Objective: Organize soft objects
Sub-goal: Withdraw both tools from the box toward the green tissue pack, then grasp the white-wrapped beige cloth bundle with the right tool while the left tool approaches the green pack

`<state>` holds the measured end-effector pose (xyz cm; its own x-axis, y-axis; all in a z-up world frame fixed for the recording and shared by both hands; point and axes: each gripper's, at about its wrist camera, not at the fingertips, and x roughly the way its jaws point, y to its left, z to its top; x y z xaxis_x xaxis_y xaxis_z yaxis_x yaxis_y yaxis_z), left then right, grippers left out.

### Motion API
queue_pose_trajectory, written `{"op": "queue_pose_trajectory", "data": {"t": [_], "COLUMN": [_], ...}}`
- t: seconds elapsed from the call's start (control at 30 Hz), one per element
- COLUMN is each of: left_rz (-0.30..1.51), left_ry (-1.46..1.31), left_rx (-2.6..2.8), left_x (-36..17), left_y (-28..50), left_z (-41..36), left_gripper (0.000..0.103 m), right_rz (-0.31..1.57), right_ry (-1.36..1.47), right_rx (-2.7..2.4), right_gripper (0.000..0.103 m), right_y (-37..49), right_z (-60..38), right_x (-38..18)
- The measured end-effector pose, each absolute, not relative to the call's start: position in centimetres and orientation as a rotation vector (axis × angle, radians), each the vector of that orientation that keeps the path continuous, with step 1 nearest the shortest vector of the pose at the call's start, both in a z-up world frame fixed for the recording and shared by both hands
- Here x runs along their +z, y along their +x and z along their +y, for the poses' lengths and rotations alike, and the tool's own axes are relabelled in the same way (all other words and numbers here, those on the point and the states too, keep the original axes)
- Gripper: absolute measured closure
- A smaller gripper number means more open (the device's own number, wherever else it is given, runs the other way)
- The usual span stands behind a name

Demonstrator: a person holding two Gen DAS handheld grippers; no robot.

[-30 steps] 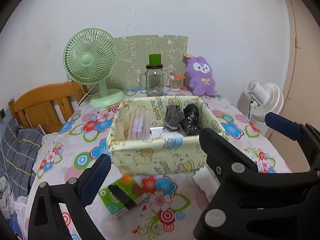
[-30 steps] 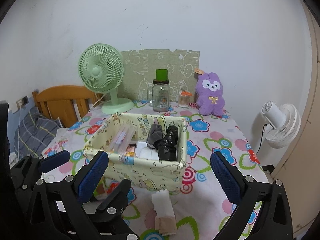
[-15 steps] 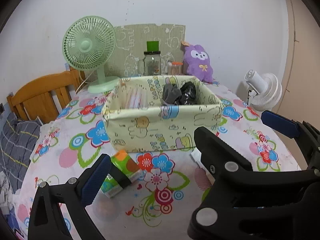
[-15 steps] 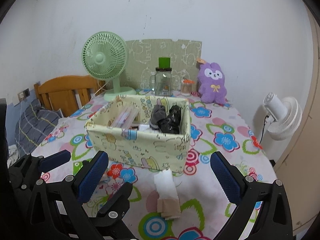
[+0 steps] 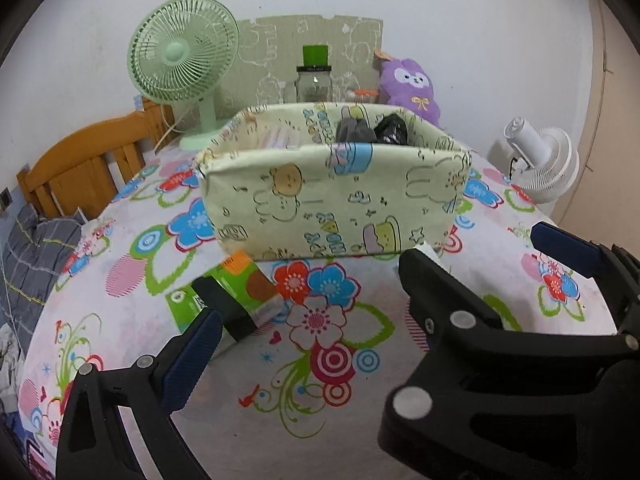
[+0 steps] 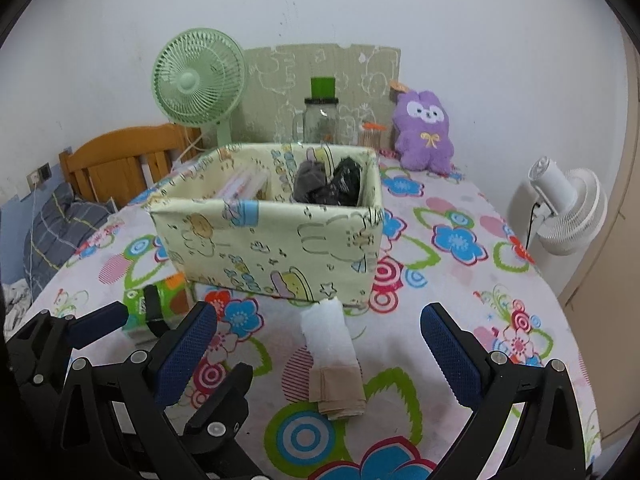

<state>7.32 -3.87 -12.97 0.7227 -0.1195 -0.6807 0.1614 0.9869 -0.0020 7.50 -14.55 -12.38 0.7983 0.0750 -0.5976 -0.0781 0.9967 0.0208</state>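
Your left gripper [image 5: 378, 292]: matte black plastic frame with triangular cut-outs, round silver screw heads along each finger arm, fingers [image 5: 192, 356] faced with dark blue textured pads. Your right gripper [image 6: 320, 354]: same black frame, silver screws at the finger joints, blue pads [image 6: 182, 354] with a fine mesh-like grip pattern on the inner faces.

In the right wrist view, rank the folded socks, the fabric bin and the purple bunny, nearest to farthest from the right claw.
From the right claw:
1. Folded socks, on the tablecloth between its fingers.
2. Fabric bin, behind them, mid-table.
3. Purple bunny, back right by the wall.
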Motion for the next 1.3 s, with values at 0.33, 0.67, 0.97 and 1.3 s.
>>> {"op": "queue_pose_trajectory", "data": {"t": [0.33, 0.67, 0.97, 1.3], "left_rz": [0.831, 0.888, 0.901, 0.860], "left_ry": [0.030, 0.048, 0.050, 0.050], "left_rx": [-0.155, -0.159, -0.144, -0.131], "left_x": [-15.0, -16.3, -16.6, -15.2], "left_y": [8.6, 9.3, 9.3, 8.5], "left_z": [-4.0, -5.0, -5.0, -4.0], "left_gripper": [0.001, 0.002, 0.004, 0.004], "right_rz": [0.724, 0.828, 0.865, 0.845], "right_ry": [0.010, 0.050, 0.045, 0.054], "right_rx": [0.095, 0.103, 0.154, 0.179], "right_gripper": [0.007, 0.030, 0.072, 0.074], "right_y": [9.2, 10.8, 10.9, 10.1], "right_z": [-15.0, -15.7, -15.3, -14.4], "right_x": [-14.4, -16.5, -17.0, -15.8]}}
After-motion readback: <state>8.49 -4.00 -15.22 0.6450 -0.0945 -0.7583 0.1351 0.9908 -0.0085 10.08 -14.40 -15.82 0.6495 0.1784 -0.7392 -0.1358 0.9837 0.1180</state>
